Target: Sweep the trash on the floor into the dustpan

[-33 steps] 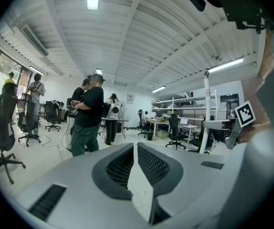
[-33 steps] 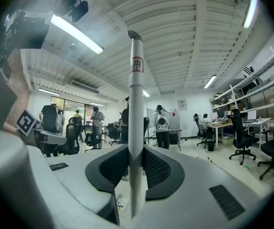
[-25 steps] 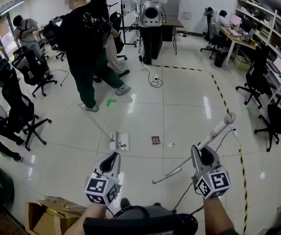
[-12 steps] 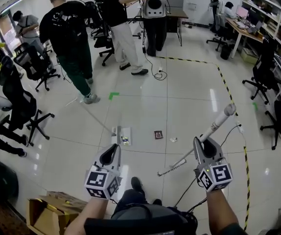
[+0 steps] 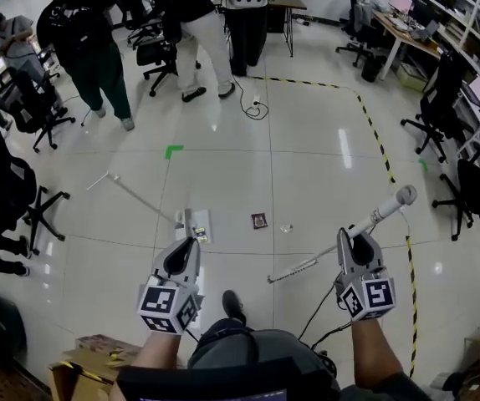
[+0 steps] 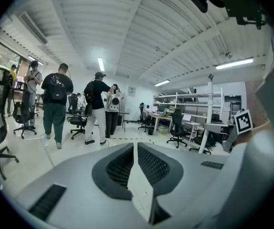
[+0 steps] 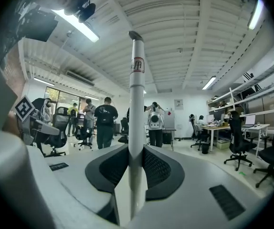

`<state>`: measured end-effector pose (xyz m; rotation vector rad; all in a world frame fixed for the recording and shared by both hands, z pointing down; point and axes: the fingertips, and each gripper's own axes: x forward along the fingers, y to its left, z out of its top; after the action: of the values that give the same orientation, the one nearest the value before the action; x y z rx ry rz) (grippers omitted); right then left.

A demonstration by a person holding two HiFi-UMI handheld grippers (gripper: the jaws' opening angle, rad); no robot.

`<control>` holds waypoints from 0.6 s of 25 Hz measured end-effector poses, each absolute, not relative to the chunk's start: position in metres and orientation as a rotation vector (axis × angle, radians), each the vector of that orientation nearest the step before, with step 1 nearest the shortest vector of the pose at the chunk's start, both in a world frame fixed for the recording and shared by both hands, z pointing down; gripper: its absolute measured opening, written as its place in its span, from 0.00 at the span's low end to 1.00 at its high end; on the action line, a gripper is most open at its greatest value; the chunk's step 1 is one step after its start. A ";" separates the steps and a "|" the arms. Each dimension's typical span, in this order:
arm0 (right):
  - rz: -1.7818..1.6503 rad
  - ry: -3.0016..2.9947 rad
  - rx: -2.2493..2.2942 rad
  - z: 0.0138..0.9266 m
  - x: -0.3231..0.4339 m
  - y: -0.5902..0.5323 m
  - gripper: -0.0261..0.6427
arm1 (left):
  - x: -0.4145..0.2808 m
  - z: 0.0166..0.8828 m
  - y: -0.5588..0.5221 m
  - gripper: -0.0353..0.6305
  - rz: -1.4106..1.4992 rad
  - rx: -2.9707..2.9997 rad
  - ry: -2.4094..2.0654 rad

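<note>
Entry: broom [image 5: 382, 211], handle clamped in right gripper [image 5: 348, 241] fingers. Left gripper [image 5: 185, 249] fingers nearly together, empty. Trash [image 5: 259, 220] on the floor near the dustpan [image 5: 191, 224] (to its right). I'd sweep low, leftward, in short strokes.

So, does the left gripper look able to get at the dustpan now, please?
Probably yes: the left gripper is empty, and only bare floor lies between it and the dustpan ahead; its jaws would need opening.
</note>
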<state>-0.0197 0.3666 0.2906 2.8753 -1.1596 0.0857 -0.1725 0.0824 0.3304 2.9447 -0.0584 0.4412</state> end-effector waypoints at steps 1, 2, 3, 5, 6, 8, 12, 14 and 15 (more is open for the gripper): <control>0.082 -1.151 2.877 0.295 -0.010 0.359 0.19 | -0.164 0.334 0.069 0.09 0.450 2.938 -0.059; 0.081 -1.155 2.872 0.300 -0.001 0.350 0.19 | -0.156 0.338 0.056 0.09 0.462 2.934 -0.057; 0.082 -1.163 2.863 0.303 0.008 0.341 0.19 | -0.149 0.341 0.043 0.09 0.477 2.935 -0.054; 0.086 -1.159 2.863 0.307 0.026 0.324 0.19 | -0.136 0.347 0.020 0.09 0.500 2.941 -0.053; 0.087 -1.149 2.871 0.308 0.037 0.318 0.19 | -0.130 0.350 0.010 0.09 0.505 2.938 -0.057; 0.086 -1.135 2.881 0.311 0.058 0.306 0.19 | -0.117 0.355 -0.005 0.09 0.505 2.923 -0.068; 0.105 -1.143 2.887 0.326 0.100 0.293 0.19 | -0.096 0.365 -0.013 0.09 0.530 2.907 -0.076; 0.111 -1.179 2.883 0.334 0.119 0.283 0.19 | -0.087 0.365 -0.020 0.09 0.535 2.907 -0.103; 0.113 -1.201 2.874 0.336 0.129 0.278 0.19 | -0.081 0.365 -0.023 0.09 0.526 2.910 -0.120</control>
<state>0.1287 0.2785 0.3362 2.8740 -1.2012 0.1135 -0.0807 -0.0228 0.3649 2.9099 -0.1204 0.5264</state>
